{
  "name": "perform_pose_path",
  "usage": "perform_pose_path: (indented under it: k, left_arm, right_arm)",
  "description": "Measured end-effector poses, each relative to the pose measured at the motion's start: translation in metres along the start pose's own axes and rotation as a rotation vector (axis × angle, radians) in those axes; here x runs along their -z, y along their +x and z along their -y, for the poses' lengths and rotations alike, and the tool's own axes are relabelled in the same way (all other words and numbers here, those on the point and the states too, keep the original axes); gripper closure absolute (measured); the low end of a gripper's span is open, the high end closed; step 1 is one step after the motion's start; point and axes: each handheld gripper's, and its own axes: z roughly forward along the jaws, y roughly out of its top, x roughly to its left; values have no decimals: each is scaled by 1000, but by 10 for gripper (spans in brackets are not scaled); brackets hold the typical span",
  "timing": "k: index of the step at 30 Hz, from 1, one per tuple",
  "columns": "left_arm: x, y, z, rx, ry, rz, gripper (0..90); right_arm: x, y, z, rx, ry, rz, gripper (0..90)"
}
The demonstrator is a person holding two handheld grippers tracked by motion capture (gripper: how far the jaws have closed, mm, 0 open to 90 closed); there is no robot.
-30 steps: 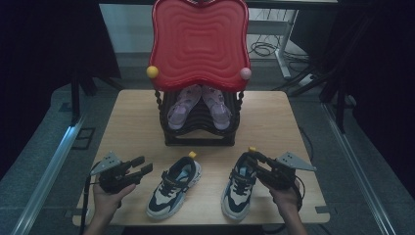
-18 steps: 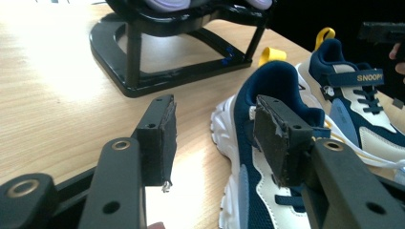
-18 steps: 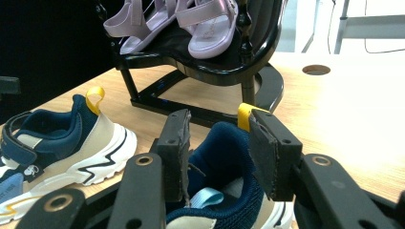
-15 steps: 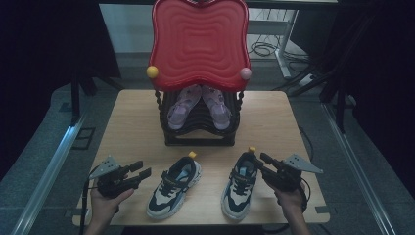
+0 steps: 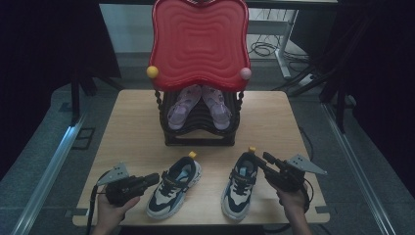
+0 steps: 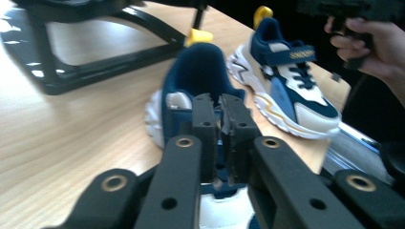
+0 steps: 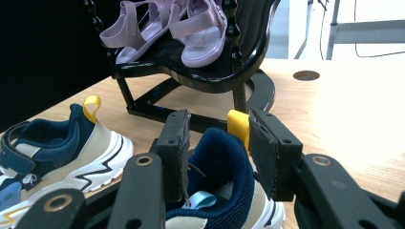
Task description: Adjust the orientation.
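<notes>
Surface [image 5: 293, 122]: pale wood grain, a rectangle with rounded corners.
Rack [image 5: 195, 139]: glossy black, with beaded posts and curved shelves, standing at the far middle of the surface (the landmark for all below).
Red top [image 5: 198, 44]: wavy-edged plastic with rippled rings, on top of the rack.
Left sneaker [image 5: 173, 188]: navy mesh over a chunky white sole, lying just in front of the rack and apart from it.
Right sneaker [image 5: 240, 188]: the same make, in front of the rack's right half.
Sandals [image 5: 178, 110]: a smooth lilac pair on the rack's shelf.
Left gripper [image 5: 157, 177]: its fingers have just been closing and are clenched to a thin slit at the left sneaker's collar; I cannot tell whether cloth is nipped between them.
Right gripper [image 7: 217, 143]: fingers grasping the right sneaker's padded heel.
Knobs: a yellow ball [image 5: 152, 72] and a pink ball [image 5: 245, 73] at the rack's upper corners.
</notes>
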Motion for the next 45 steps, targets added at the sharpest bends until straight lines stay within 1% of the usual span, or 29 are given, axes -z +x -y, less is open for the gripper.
perform_pose_path:
  k: [1,2,4,9,13,14,20,25,28,31,32,34,37,42,45]
  left_arm:
    - [-2,-2,0,-5,11,3,868]
    - [-2,-2,0,-5,11,3,878]
    - [-8,-5,3,-7,32,16,890]
    - [-16,-10,8,-10,53,35,896]
    - [-19,-14,9,-12,63,45,897]
    - [-21,-17,11,-13,72,53,897]
    - [-30,-25,14,-21,108,80,897]
    - [-44,-31,23,-28,154,103,897]
    - [-51,-35,27,-28,180,111,897]
    - [-54,-39,31,-48,207,97,898]
    - [-55,-40,31,-52,216,93,898]
    - [-56,-39,32,-46,225,83,897]
    - [-56,-36,32,-29,225,93,898]
    - [-56,-34,32,-30,238,96,898]
    - [-55,-29,32,-15,238,104,898]
  right_arm:
    - [0,0,0,-1,-1,1,591]
    - [0,-1,0,1,-3,3,590]
    - [0,0,0,-4,-2,4,590]
    - [-4,3,1,6,4,0,590]
    - [-6,4,0,9,3,-2,588]
    - [-6,4,1,13,5,-3,588]
    - [-5,3,2,10,2,1,588]
    - [-5,2,1,5,0,5,589]
    - [-5,2,1,4,1,8,588]
    - [-6,3,1,5,5,6,588]
    - [-7,4,2,4,6,5,588]
    - [-7,4,2,8,6,8,588]
    - [-6,2,2,3,-5,20,588]
    - [-5,-2,3,-19,-13,39,587]
    - [-5,-1,4,-25,-25,50,587]
